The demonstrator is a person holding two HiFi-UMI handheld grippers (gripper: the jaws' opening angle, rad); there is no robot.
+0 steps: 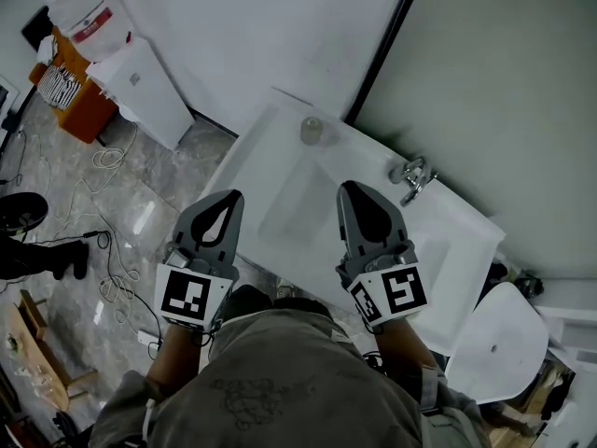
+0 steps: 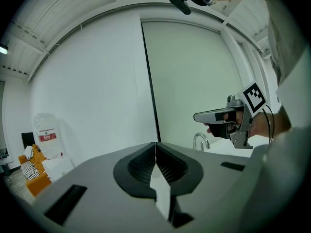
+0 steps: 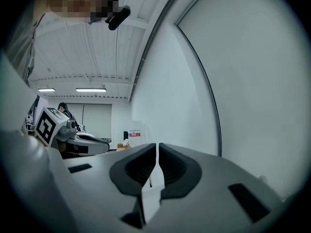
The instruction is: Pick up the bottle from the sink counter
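Left gripper [image 1: 231,197] and right gripper [image 1: 347,189] hang side by side above the counter [image 1: 457,227], jaws together and empty, seemingly lining up on the bottle [image 1: 312,131] at its far edge.

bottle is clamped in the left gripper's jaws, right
Not right. In the head view the bottle stands free on the sink counter, beyond the basin. The left gripper has its jaws shut with nothing between them, as the left gripper view shows.
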